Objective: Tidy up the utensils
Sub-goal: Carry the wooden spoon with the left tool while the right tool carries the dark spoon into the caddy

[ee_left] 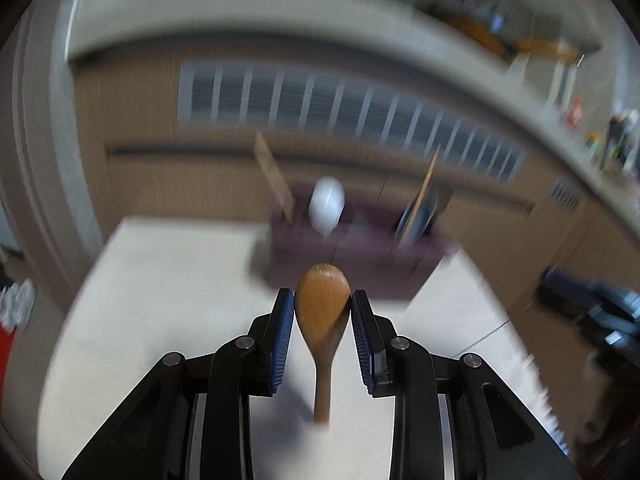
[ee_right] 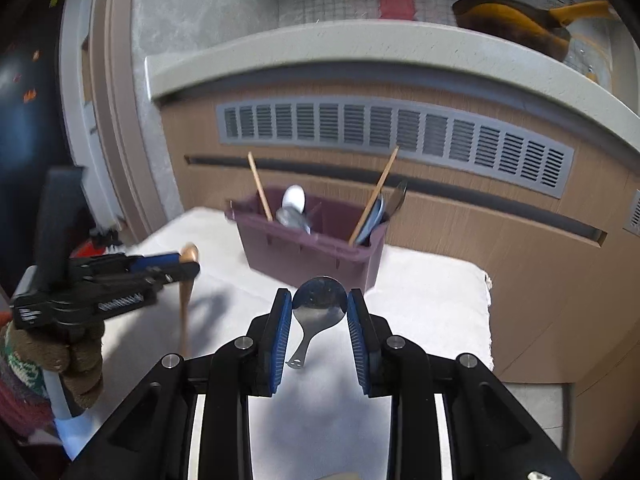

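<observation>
My left gripper [ee_left: 322,300] is shut on a wooden spoon [ee_left: 322,312], gripped by its bowl, handle hanging down above the white table. It also shows in the right wrist view [ee_right: 188,264] at the left. My right gripper [ee_right: 319,300] is shut on a metal spoon [ee_right: 318,308], held by its bowl with the handle down. A purple utensil caddy [ee_right: 312,252] stands ahead at the table's far side, blurred in the left wrist view [ee_left: 344,252]. It holds two chopsticks [ee_right: 259,188], a white spoon [ee_right: 294,198] and dark utensils [ee_right: 384,208].
The white cloth-covered table [ee_right: 432,292] ends just right of the caddy. Behind it is a wooden cabinet front with a grey vent grille [ee_right: 400,132] under a pale counter edge [ee_right: 360,44]. A dark object [ee_left: 592,304] sits at the right in the left wrist view.
</observation>
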